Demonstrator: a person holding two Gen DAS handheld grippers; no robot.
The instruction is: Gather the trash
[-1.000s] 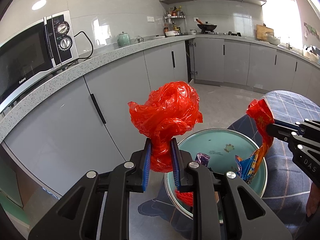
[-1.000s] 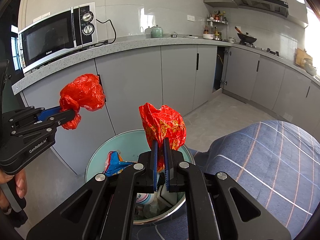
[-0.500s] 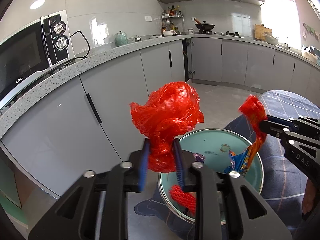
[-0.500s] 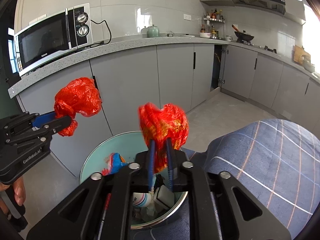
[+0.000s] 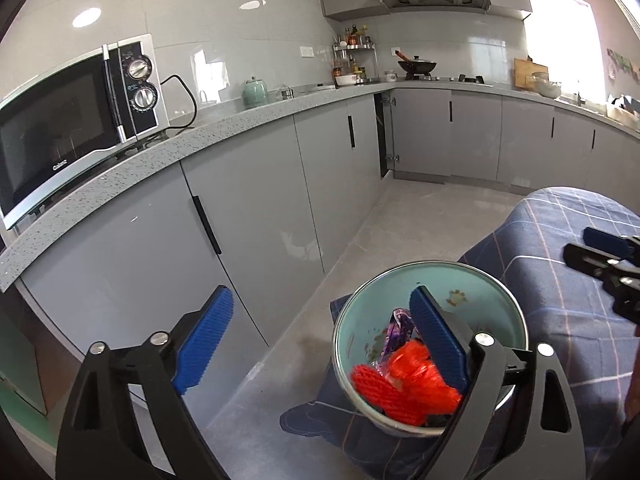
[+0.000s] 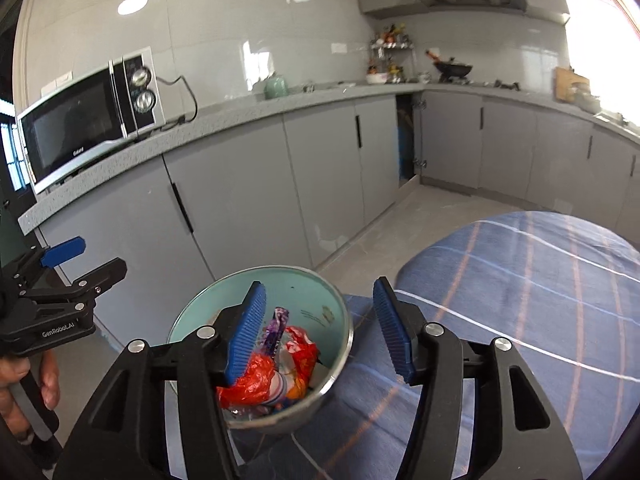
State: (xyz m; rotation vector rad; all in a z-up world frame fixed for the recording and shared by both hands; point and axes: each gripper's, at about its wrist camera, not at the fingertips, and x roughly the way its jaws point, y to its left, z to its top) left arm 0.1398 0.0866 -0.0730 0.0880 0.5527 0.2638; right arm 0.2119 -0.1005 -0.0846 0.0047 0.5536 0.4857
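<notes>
with both the left gripper (image 5: 320, 344) and the right gripper (image 6: 320, 332) spread wide and empty above the teal bowl (image 6: 192, 312), the drop step looks done: the red bag (image 5: 404, 384) and wrappers (image 6: 298, 354) lie inside it. next likely means seeking more trash, though the blue checked cloth (image 6: 540, 280) shows none; the bowl's bottom is hidden behind fingers

Beyond the fingers, grey cabinets (image 5: 256, 208) run under a speckled bench (image 5: 224, 128) that bends round the corner of the room, and a microwave (image 5: 72, 120) stands on it off to the left. Glossy pale tiles (image 5: 240, 20) mirror round ceiling lights; a bright window (image 5: 560, 40) glares far right above the grey floor (image 5: 416, 216).
</notes>
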